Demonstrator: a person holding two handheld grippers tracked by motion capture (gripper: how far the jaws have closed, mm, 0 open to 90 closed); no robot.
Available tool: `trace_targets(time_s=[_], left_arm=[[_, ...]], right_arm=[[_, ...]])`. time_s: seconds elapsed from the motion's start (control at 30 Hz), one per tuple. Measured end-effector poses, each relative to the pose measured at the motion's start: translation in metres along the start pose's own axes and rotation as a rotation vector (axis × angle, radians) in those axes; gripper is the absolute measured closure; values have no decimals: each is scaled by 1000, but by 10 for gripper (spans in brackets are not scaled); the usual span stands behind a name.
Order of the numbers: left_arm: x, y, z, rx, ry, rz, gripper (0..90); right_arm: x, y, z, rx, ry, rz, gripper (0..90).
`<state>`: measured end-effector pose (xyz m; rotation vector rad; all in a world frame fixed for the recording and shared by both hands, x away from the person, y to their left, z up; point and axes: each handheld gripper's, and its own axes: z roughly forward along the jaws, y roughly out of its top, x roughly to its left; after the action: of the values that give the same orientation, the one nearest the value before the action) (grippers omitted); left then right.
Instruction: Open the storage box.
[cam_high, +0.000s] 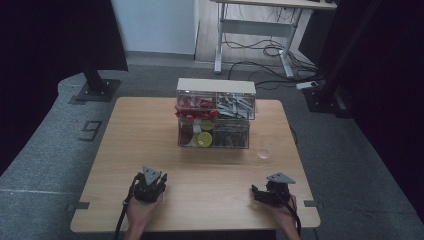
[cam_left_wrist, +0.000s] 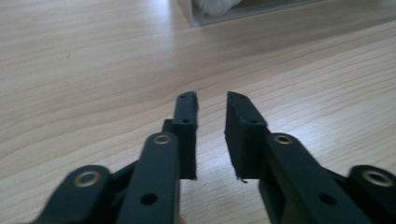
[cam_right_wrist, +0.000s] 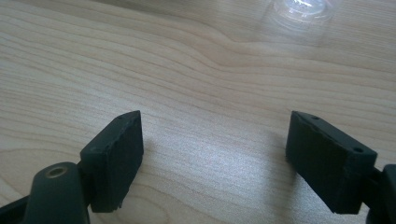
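Currently nothing is gripped | left gripper (cam_left_wrist: 211, 105) jaws narrowed, empty | right gripper (cam_right_wrist: 215, 126) jaws spread wide | clear organizer (cam_high: 215, 120) untouched, all work left

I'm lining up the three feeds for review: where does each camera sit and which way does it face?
High view: above the person's side, looking forward and down on the wooden table and clear drawer box; both hands show, with left gripper and right gripper.
Left gripper view: rides the left gripper, facing the box's bottom edge; narrow gap.
Right gripper view: rides the right gripper, facing a clear cup; fingers wide.
Shared: the table.
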<state>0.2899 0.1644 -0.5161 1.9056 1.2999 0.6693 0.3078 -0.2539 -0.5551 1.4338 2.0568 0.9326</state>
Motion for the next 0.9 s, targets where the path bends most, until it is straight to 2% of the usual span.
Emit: trace_targets(time_s=[0.1, 0.17, 0.23, 0.27, 0.37, 0.63, 0.9], left_arm=[[-2, 1, -2, -10, -15, 5, 834], [-2, 2, -4, -15, -48, -5, 862], [-1, 3, -4, -16, -51, -7, 879], [-3, 4, -6, -10, -16, 15, 883], [-3, 5, -7, -14, -12, 19, 897], [-3, 12, -7, -37, -86, -25, 900], [-5, 19, -3, -37, -109, -38, 900]], right_arm=[[0, 0, 0, 0, -1, 1, 196], [0, 0, 0, 0, -3, 2, 196], [0, 0, 0, 0, -3, 2, 196], [0, 0, 0, 0, -3, 2, 196], [0, 0, 0, 0, -3, 3, 196], [1, 0, 0, 0, -3, 5, 196], [0, 0, 0, 0, -1, 6, 196]])
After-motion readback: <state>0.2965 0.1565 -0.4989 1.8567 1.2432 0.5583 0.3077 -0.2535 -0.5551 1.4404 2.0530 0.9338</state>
